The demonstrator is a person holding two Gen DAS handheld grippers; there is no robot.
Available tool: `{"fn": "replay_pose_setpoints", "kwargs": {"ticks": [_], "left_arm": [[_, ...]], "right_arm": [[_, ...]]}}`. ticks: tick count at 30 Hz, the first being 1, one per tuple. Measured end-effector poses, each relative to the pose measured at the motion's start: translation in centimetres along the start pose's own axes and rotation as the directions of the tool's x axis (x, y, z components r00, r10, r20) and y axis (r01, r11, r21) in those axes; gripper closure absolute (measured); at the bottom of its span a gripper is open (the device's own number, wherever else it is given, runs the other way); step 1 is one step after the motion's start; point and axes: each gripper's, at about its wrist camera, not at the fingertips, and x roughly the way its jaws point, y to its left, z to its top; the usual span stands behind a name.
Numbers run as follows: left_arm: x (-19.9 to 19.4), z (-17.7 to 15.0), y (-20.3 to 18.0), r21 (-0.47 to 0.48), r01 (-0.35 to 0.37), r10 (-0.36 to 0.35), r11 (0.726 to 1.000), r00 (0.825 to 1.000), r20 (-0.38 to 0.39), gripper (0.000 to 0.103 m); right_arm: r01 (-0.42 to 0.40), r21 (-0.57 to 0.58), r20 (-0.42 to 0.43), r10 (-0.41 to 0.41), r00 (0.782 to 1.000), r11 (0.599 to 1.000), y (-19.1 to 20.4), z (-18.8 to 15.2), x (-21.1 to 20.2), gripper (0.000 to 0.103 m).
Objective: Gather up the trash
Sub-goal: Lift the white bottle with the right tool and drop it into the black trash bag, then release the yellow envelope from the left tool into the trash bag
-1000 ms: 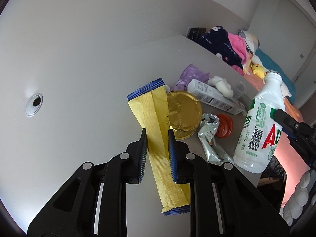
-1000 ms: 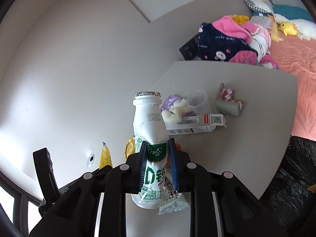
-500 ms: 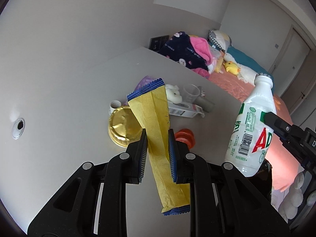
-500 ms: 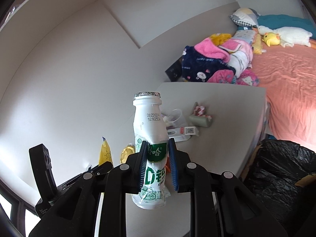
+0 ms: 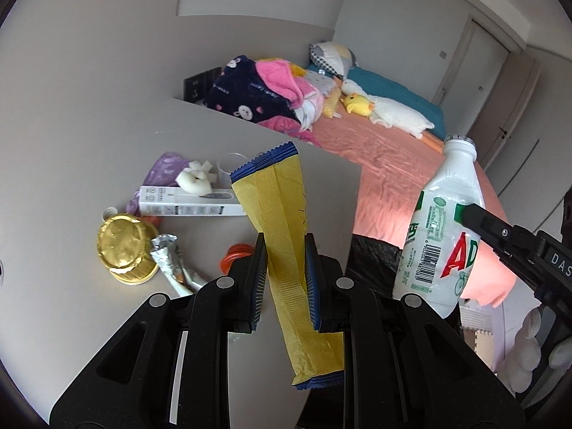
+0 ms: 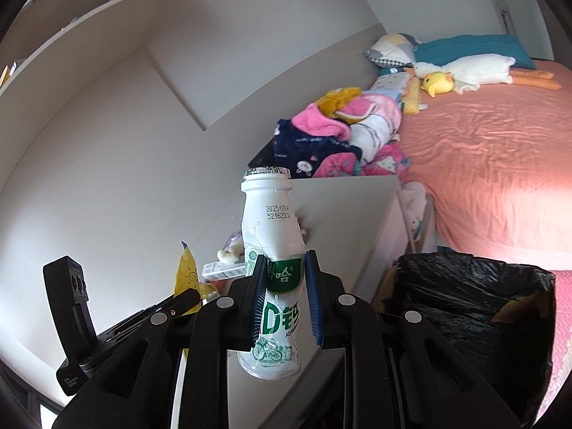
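While the left gripper [image 5: 285,279] pinches a yellow snack wrapper [image 5: 286,243] between its nearly closed blue-padded fingers [image 5: 259,279], the wrapper stands almost upright, its serrated blue top edge above the clamp and its blue bottom seal hanging below it. Behind the wrapper lies the grey table [image 5: 107,193], which serves as the landmark: on it sit a gold foil lid [image 5: 123,248], a crumpled silver wrapper [image 5: 175,268] touching that lid's right side, an orange cap [image 5: 234,257] partly hidden by the left finger, a long white box [image 5: 186,205] farther back, and white foam pieces [image 5: 195,180] with a purple bag [image 5: 166,166] behind the box. Off the table's right edge, the right gripper [image 6: 285,298] is clamped on a white plastic bottle [image 6: 273,268], fingers pressing its green label so the body is dented; the bottle is upright, its open mouth on top. In the left wrist view that bottle [image 5: 441,228] hangs over a black-lined trash bin [image 5: 375,261], which stands on the floor just beside the table's right side. In the right wrist view the bin [image 6: 464,307] is to the right of the table [image 6: 343,221], between it and a bed [image 6: 500,164] with a salmon sheet.
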Motion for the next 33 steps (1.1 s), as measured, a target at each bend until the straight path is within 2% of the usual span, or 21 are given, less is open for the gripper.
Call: {"fn": "replay_pose_setpoints", "kwargs": {"ticks": [13, 15, 17, 18, 19, 20, 21, 26, 30, 33], "left_arm": [[2.8, 0.1, -6.0, 0.107, 0.151, -0.145, 0.983, 0.987, -0.062, 0.084], [3.2, 0.0, -6.8, 0.117, 0.178, -0.170, 0.977, 0.982, -0.079, 0.084], [3.9, -0.1, -7.4, 0.122, 0.242, -0.226, 0.963, 0.965, -0.129, 0.082], [4.3, -0.3, -7.7, 0.116, 0.286, -0.265, 0.951, 0.950, -0.165, 0.078], [4.7, -0.5, -7.9, 0.104, 0.309, -0.285, 0.945, 0.938, -0.195, 0.054], [4.9, -0.7, -8.1, 0.092, 0.320, -0.296, 0.943, 0.932, -0.209, 0.017], [5.0, -1.0, -8.2, 0.086, 0.333, -0.311, 0.939, 0.928, -0.204, 0.010], [5.1, -1.9, -9.5, 0.130, 0.352, -0.316, 0.927, 0.919, -0.234, 0.010], [5.4, -2.1, -8.9, 0.081, 0.360, -0.329, 0.930, 0.908, -0.258, 0.010], [5.3, -2.1, -8.3, 0.062, 0.351, -0.325, 0.934, 0.910, -0.256, 0.010]], "right_arm": [[0.096, 0.067, 0.068, -0.101, 0.993, 0.993, -4.8, 0.1, -4.4, 0.080], [0.107, 0.075, 0.070, -0.112, 0.991, 0.991, -5.3, 0.0, -4.8, 0.080], [0.114, 0.084, 0.063, -0.119, 0.991, 0.990, -5.8, 0.0, -5.1, 0.079], [0.133, 0.091, 0.064, -0.139, 0.988, 0.987, -6.1, -0.2, -5.4, 0.077], [0.170, 0.100, 0.073, -0.177, 0.981, 0.980, -6.1, -0.4, -5.8, 0.062], [0.207, 0.111, 0.092, -0.217, 0.972, 0.972, -6.2, -0.5, -6.4, 0.042], [0.231, 0.121, 0.120, -0.245, 0.962, 0.965, -6.4, -0.6, -6.9, 0.039], [0.251, 0.153, 0.142, -0.273, 0.952, 0.956, -7.2, -0.5, -7.5, 0.038], [0.238, 0.155, 0.138, -0.260, 0.956, 0.959, -7.2, -0.8, -7.4, 0.038], [0.225, 0.150, 0.132, -0.245, 0.960, 0.963, -7.0, -0.9, -7.1, 0.038]]}}
